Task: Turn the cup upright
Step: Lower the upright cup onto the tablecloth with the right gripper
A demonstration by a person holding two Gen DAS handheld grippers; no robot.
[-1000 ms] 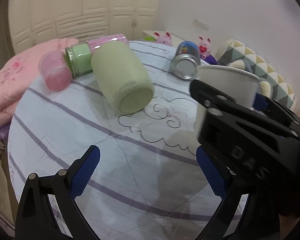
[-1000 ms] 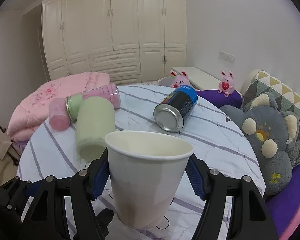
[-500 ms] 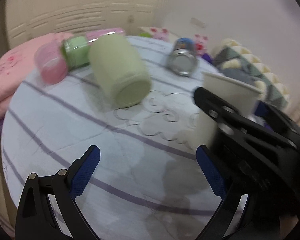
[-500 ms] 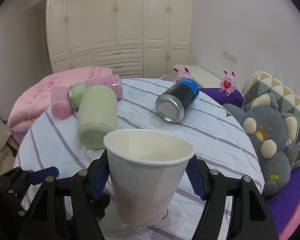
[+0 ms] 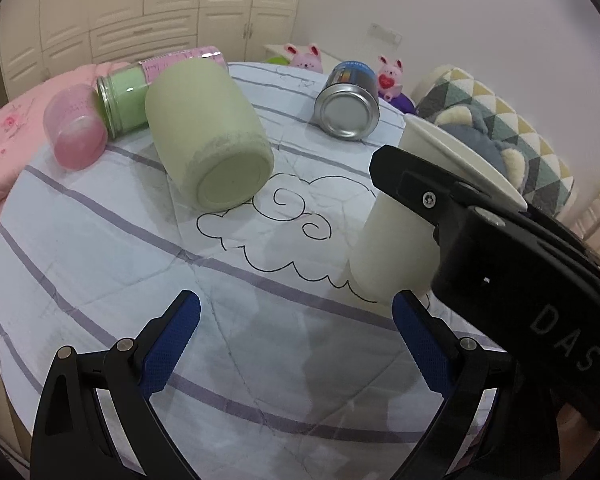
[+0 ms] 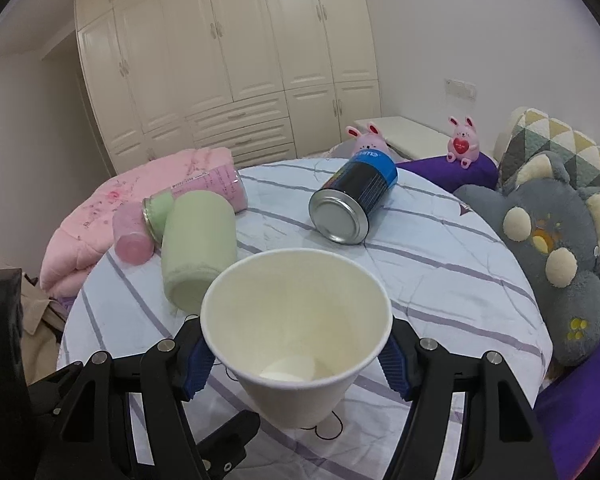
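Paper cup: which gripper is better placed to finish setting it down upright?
Right. The right gripper already clamps the paper cup, mouth up, over the table. The left gripper is open with nothing between its fingers.

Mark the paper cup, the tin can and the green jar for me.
paper cup (image 6: pixel 296 312): right wrist view, inner wall.
tin can (image 6: pixel 340 218): right wrist view, metal end.
green jar (image 5: pixel 230 178): left wrist view, flat base.
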